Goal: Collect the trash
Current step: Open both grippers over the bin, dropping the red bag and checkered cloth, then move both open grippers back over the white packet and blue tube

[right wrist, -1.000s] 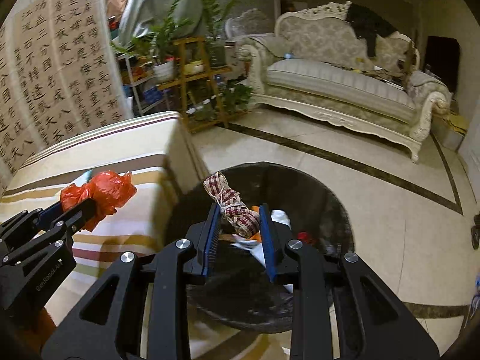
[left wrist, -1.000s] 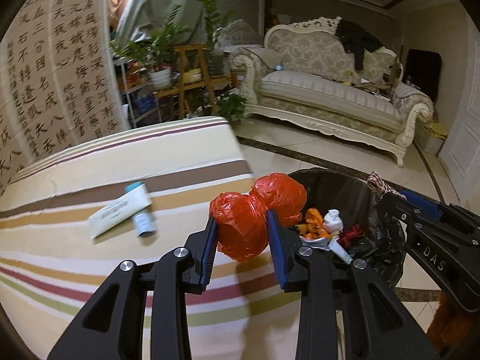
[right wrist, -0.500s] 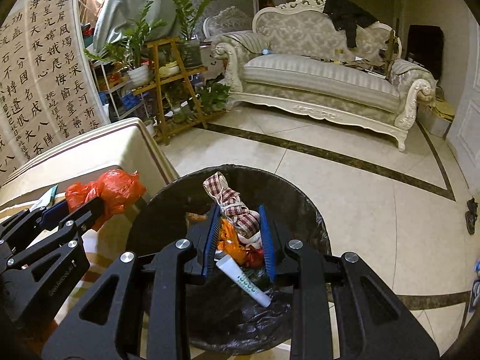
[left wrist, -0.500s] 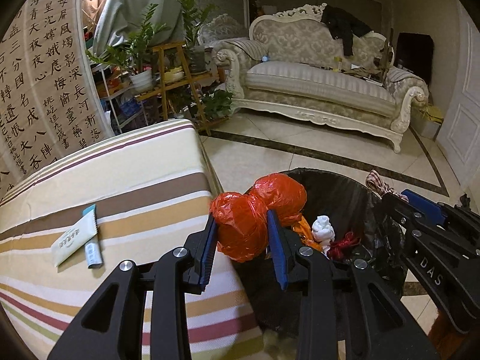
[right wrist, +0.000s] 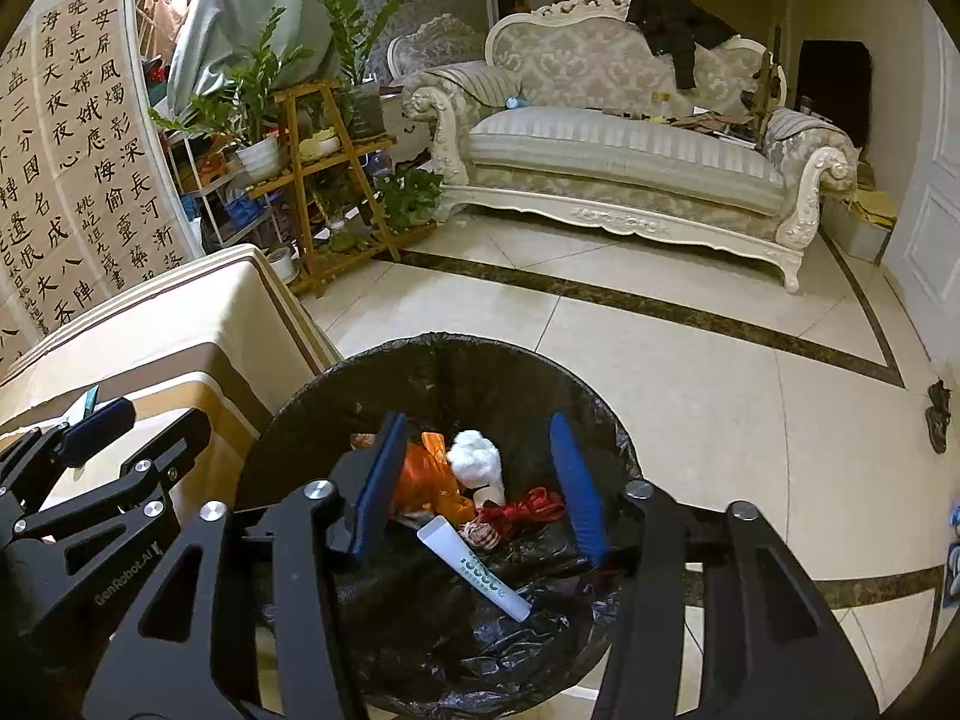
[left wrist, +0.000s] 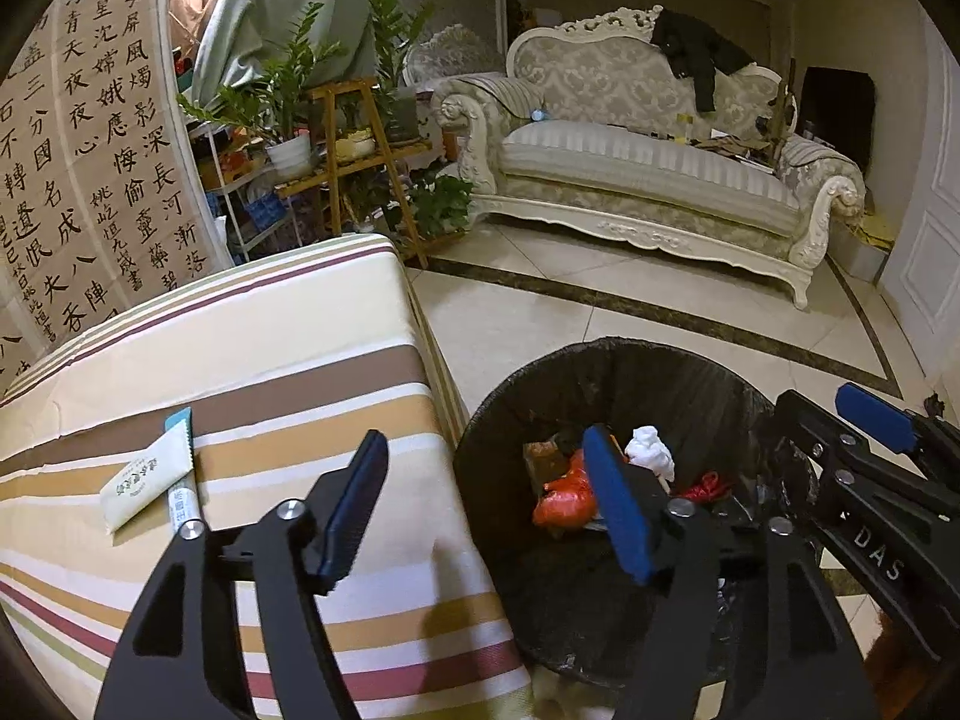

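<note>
A round bin lined with a black bag (left wrist: 660, 372) (right wrist: 456, 354) stands on the floor beside the striped table (left wrist: 270, 348). Inside lie a red plastic bag (left wrist: 564, 495), a white wad (right wrist: 477, 459), orange wrapping (right wrist: 432, 480), red string (right wrist: 531, 510) and a white tube (right wrist: 474, 567). My left gripper (left wrist: 489, 498) is open and empty over the bin's left rim. My right gripper (right wrist: 477, 480) is open and empty above the bin. Two tubes (left wrist: 150, 474) lie on the table.
A cream sofa (left wrist: 648, 174) stands across the tiled floor (right wrist: 690, 360). A wooden plant stand (left wrist: 360, 168) is behind the table. A calligraphy screen (left wrist: 78, 150) is at the left. A white door (left wrist: 930, 240) is at the right.
Both grippers have opened. The red plastic bag dropped from my left gripper into the bin, and the checkered cloth bundle left my right gripper.
</note>
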A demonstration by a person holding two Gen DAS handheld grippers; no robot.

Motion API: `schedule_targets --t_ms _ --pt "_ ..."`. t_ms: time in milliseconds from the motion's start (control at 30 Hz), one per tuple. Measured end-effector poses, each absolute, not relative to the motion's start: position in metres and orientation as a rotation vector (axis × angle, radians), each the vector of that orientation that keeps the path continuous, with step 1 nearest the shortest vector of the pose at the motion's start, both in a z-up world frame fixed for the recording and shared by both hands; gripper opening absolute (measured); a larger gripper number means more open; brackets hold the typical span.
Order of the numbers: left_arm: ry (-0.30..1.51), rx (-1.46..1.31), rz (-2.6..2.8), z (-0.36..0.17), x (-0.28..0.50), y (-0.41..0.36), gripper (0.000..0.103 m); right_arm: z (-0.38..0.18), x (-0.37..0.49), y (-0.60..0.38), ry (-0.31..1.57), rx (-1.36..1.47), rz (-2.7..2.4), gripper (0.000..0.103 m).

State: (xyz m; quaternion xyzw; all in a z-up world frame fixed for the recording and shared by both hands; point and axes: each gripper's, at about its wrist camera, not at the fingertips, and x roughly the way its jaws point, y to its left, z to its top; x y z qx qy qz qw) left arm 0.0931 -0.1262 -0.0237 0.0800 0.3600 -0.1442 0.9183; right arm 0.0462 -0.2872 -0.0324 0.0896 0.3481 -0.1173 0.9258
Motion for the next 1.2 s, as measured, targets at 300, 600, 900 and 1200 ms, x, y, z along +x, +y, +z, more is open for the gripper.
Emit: schedule_targets --t_ms 300,600,900,1200 --pt "0.732 0.155 -0.274 -0.019 0.091 -0.111 0.071 -0.028 0.045 -0.279 0.709 0.173 -0.227 0.062" --pt "0.731 0.141 -0.250 -0.016 0.089 -0.090 0.071 -0.024 0.043 -0.264 0.708 0.157 -0.196 0.068" --pt "0.728 0.151 -0.212 -0.014 0.084 -0.059 0.071 -0.021 0.046 -0.237 0.717 0.147 -0.136 0.068" --pt "0.764 0.156 -0.071 -0.024 0.094 0.006 0.071 -0.021 0.059 -0.193 0.736 0.121 -0.032 0.068"
